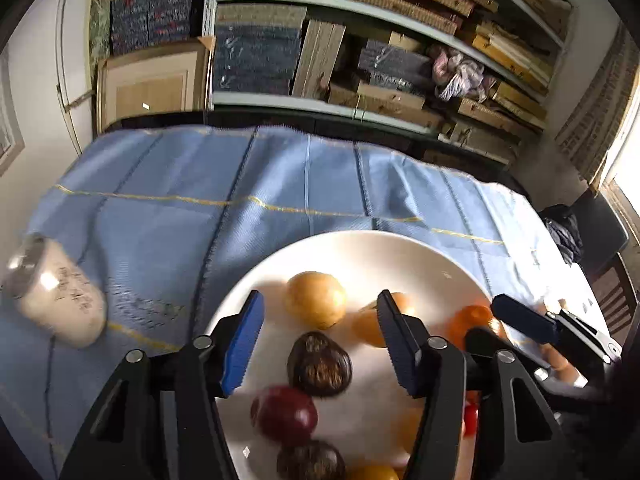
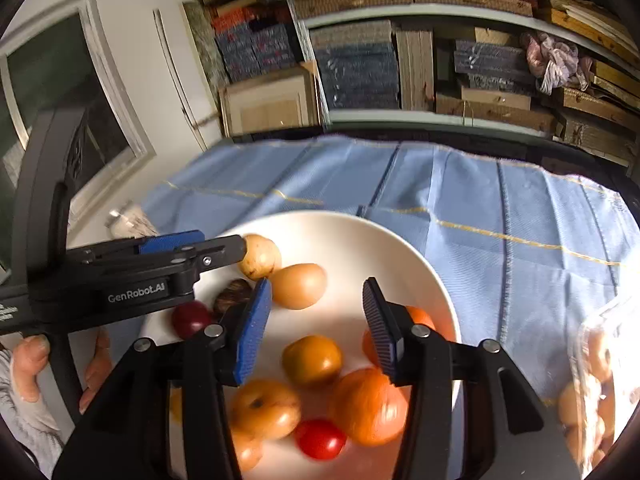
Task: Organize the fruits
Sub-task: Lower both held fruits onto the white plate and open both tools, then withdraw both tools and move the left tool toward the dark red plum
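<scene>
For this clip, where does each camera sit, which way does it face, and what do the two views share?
Left wrist: on the left gripper, looking forward and down over the white bowl; the right gripper enters at right.
Right wrist: on the right gripper, looking forward and down at the bowl; the left gripper and the person's hand show at left.
Shared: bowl of fruit, blue cloth, shelves, jar.
</scene>
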Available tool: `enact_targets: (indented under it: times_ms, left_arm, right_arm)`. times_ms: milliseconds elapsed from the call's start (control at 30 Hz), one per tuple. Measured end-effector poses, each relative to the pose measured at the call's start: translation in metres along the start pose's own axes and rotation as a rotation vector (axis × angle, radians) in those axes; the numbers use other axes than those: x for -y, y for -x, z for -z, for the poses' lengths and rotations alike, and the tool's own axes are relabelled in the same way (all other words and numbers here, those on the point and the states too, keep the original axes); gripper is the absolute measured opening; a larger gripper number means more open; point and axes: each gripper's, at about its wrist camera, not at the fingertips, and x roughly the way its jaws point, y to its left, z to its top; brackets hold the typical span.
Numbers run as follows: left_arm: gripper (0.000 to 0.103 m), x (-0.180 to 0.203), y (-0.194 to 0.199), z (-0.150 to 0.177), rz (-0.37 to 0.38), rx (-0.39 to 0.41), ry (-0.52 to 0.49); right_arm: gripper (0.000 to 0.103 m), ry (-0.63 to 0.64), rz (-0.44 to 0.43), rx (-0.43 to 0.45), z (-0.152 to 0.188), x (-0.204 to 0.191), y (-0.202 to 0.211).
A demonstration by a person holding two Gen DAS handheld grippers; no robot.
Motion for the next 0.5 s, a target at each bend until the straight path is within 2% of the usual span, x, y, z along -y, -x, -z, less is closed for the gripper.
enact_targets:
  times_ms: [67,100,133,233,300,333,500]
  left_arm:
    - [0.067,0.000,0.024,0.006,0.004,0.026,-0.002]
    - [0.068,0.000,0.034,0.010,0.002,0.036,-0.007]
    - [0.070,0.000,0.048,0.017,-0.003,0.052,-0.013]
    - [0.077,-0.002,0.084,0.043,-0.021,0.092,-0.038]
    - [0.081,-0.004,0.107,0.070,-0.024,0.114,-0.048]
    - [0.084,-0.005,0.114,0.081,-0.022,0.122,-0.049]
    - [0.088,-0.004,0.141,0.151,0.034,0.117,-0.049]
  right_arm:
    - [0.066,-0.019,-0.025,0.049,0.004,-0.003,0.027]
    - [0.080,-0.030,-0.037,0.074,0.007,-0.004,0.040]
    - [0.086,-0.044,-0.053,0.108,0.014,-0.005,0.058]
    - [0.088,-0.058,-0.095,0.144,0.037,-0.009,0.099]
    - [0.097,-0.066,-0.111,0.162,0.056,-0.011,0.120]
    - [0.097,-0.074,-0.120,0.170,0.071,-0.012,0.132]
    - [0.098,-0.119,-0.149,0.180,0.122,-0.008,0.159]
